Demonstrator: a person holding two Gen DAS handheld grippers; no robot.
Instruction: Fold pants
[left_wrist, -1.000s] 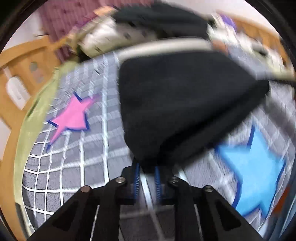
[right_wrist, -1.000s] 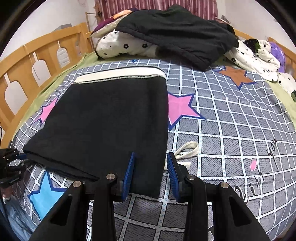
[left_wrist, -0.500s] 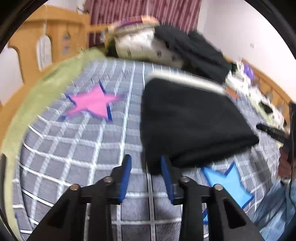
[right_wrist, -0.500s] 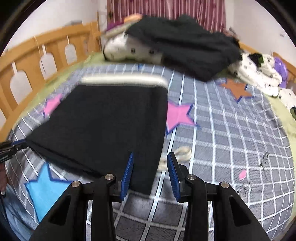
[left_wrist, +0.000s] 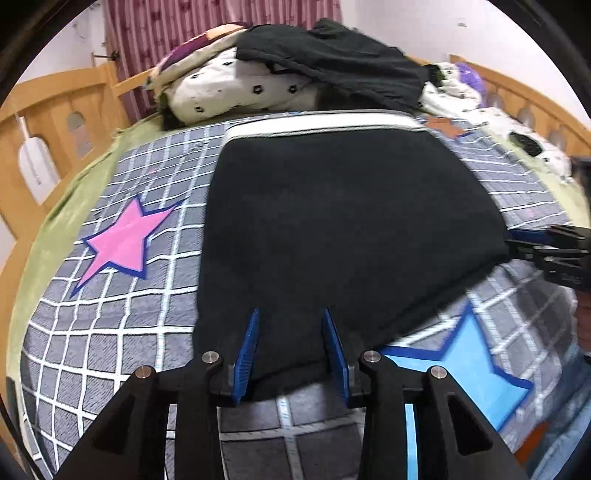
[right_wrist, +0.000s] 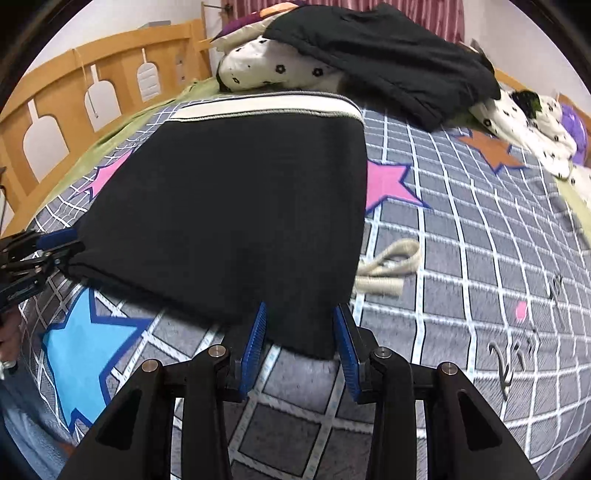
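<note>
L wrist: L gripper (left_wrist: 291, 350) is seen with jaws wide apart, nothing held; pants (left_wrist: 343, 229) edge lies between and under the blue pads (left_wrist: 246, 354). 1.0 s ago the same jaws were pinched shut on the fabric corner w/ cloth lifted and blurred; by 0.5 s ago release was already made. Pants are now laid flat on the bedspread (left_wrist: 122, 332), folded to a compact black rectangle, white waistband (left_wrist: 317, 123) at the far end. R gripper (left_wrist: 543, 251) is seen at the pants' right corner, just beside the cloth, contact not certain.

R wrist: R gripper (right_wrist: 299, 343) is also spread wide, empty, near corner of pants (right_wrist: 229, 206) between its pads (right_wrist: 255, 343). Opening looks about as it was 1.0 s ago; view is brought slightly closer/lower. L gripper (right_wrist: 40, 251) is seen at the far left corner, at the hem. Drawstring (right_wrist: 388, 266) is left trailing out on the bedspread (right_wrist: 461, 258) beside the right edge, not tucked.

Judgement: fold just set down and let go; either fold is nearly done or another half-fold toward waistband is being lined up, both tools posed at the hem corners. Loose cord may need tucking.

Containers: none seen. Only a pile of bedding and dark clothes (right_wrist: 380, 48) heaped past the waistband, apart from the pants.
</note>
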